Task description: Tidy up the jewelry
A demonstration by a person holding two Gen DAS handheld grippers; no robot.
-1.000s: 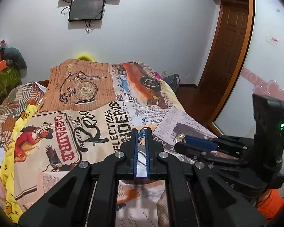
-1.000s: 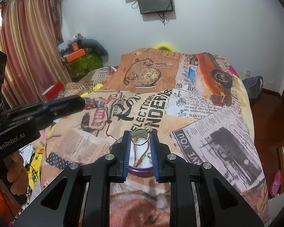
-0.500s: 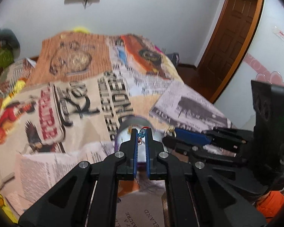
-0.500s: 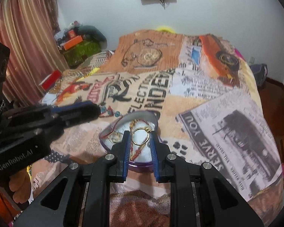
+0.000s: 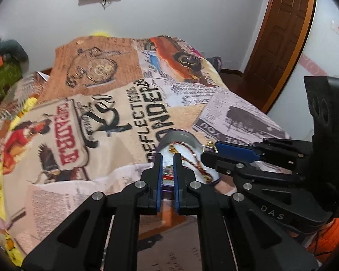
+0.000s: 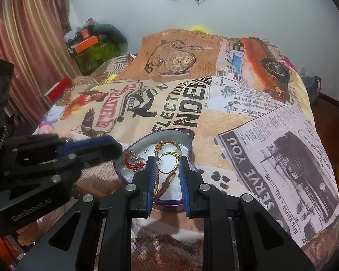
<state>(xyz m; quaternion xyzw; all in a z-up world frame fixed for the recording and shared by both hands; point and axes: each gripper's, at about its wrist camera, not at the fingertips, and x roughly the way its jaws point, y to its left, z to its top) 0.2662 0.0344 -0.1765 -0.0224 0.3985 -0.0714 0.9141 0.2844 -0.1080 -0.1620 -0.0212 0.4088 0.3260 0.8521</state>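
A heart-shaped purple tin (image 6: 133,151) with a silver inside lies on the printed bedspread; it also shows in the left wrist view (image 5: 180,136). In it lie a red-and-gold braided cord (image 6: 167,144) and a red beaded bracelet (image 6: 134,161). My right gripper (image 6: 167,160) hovers over the tin with its fingers slightly apart; a gold ring (image 6: 168,163) shows between them, whether held or lying in the tin I cannot tell. My left gripper (image 5: 168,158) is slightly open over the tin's left part, with the red bracelet (image 5: 168,174) seen below between its fingers.
The bedspread (image 6: 237,117) covers the whole bed. Boxes and clutter (image 6: 90,43) stand at the far left by a curtain. A wooden door (image 5: 280,33) is at the right. The bed's right edge drops to a wooden floor.
Both grippers have come down over the tin. The left gripper has opened and the red bracelet now lies in the tin. The right fingers have spread a little.
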